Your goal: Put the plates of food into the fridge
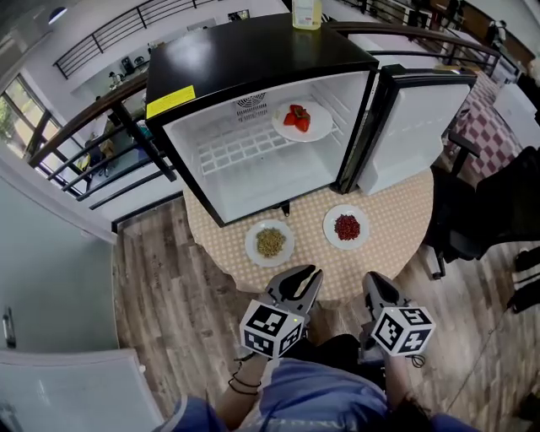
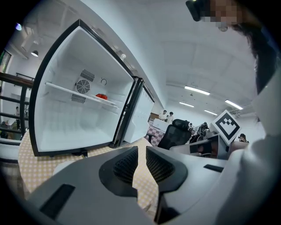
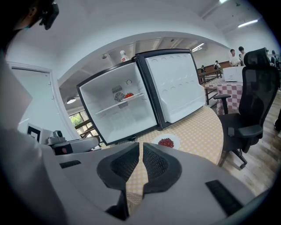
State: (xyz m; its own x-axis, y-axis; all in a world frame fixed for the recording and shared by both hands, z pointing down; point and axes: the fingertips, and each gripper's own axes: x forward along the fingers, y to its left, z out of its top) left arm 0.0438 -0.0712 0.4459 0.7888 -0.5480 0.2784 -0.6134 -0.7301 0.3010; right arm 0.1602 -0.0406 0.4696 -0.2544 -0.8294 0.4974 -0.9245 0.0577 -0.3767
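Note:
A small black fridge (image 1: 253, 59) stands open on the round checked table (image 1: 396, 211). On its wire shelf sits a white plate of red food (image 1: 302, 120), also visible in both gripper views (image 2: 101, 96) (image 3: 128, 95). In front of the fridge two more white plates rest on the table: one with greenish-brown food (image 1: 270, 242), one with dark red food (image 1: 346, 226) (image 3: 166, 142). My left gripper (image 1: 305, 278) (image 2: 141, 165) and right gripper (image 1: 374, 283) (image 3: 141, 160) hover at the table's near edge, short of the plates. Both are shut and hold nothing.
The fridge door (image 1: 413, 126) swings open to the right. A yellow-labelled bottle (image 1: 306, 13) stands on top of the fridge. A black office chair (image 1: 481, 211) (image 3: 252, 88) is at the table's right. Railings and a drop lie behind and to the left.

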